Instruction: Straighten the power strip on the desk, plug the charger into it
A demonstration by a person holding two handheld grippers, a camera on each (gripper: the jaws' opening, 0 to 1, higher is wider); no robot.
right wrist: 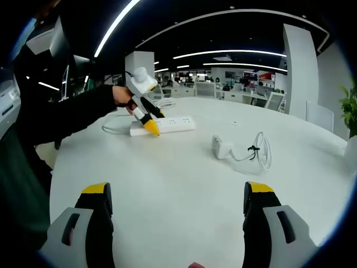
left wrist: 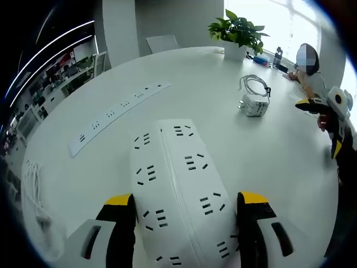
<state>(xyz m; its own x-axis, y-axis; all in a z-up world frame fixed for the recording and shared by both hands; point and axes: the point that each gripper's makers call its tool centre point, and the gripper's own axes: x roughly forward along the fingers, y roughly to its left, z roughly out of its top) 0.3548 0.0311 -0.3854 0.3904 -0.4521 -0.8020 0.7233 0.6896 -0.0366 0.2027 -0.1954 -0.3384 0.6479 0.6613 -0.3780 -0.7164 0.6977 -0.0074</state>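
A white power strip (left wrist: 178, 184) lies on the white desk (left wrist: 279, 162), running away from me between the jaws of my left gripper (left wrist: 187, 200), whose yellow-tipped fingers press against its two long sides. The right gripper view shows the same left gripper (right wrist: 147, 121), held by a hand, clamped on the near end of the power strip (right wrist: 173, 124). The white charger (left wrist: 254, 105) (right wrist: 222, 147) rests on the desk with its coiled cable (left wrist: 254, 85) (right wrist: 259, 149) beside it. My right gripper (right wrist: 178, 206) hovers open above bare desk, well short of the charger; it also appears as the right gripper (left wrist: 334, 123) at the desk's right edge.
A flat built-in socket row (left wrist: 117, 114) runs across the desk to the left of the strip. The strip's cord (right wrist: 114, 127) trails off behind it. A potted plant (left wrist: 237, 30) and small items stand at the far edge, where a person (left wrist: 312, 72) sits.
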